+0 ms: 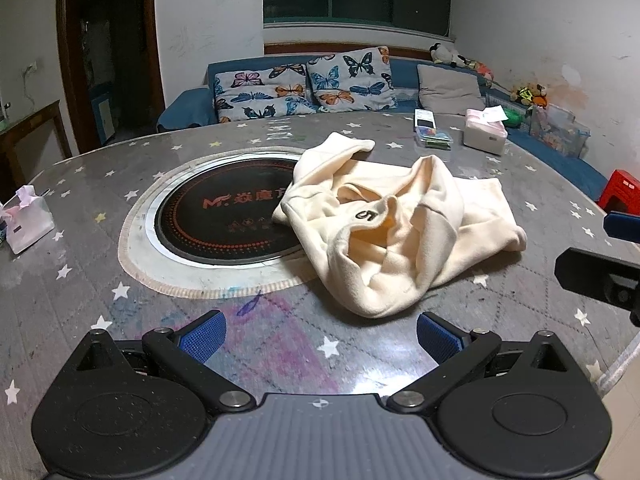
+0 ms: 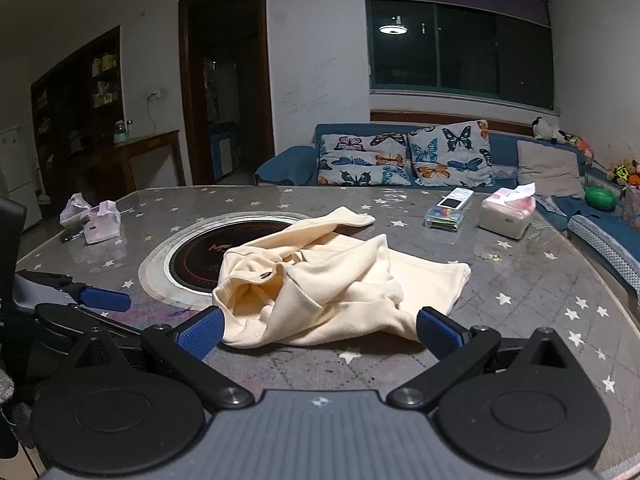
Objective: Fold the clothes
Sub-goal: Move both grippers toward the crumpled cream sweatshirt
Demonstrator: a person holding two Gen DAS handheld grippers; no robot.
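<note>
Your left gripper [image 1: 320, 334] hovers low over the near edge of the table [image 1: 80, 300], level and pointed across it, its blue-padded jaws spread wide with nothing between them; only the star-patterned cover shows in the gap. Your right gripper [image 2: 318, 330] sits at a similar height to the right of it, jaws also wide and empty, with the near hem of the cream garment [image 2: 320, 284] lying just past the fingertips [image 2: 436, 330], apparently not touching them. In the right wrist view, one blue finger of the left gripper shows at the left edge.

The cream garment [image 1: 384, 232] lies crumpled in a loose heap at the middle of the table, one sleeve trailing away, its left part overlapping the rim of the round black cooktop [image 1: 224, 220] set into the tabletop.

Farther back sit a tissue box [image 2: 506, 214] and a remote [image 2: 454, 199]; beyond them, a blue sofa [image 2: 296, 160] with butterfly cushions [image 2: 408, 154].
</note>
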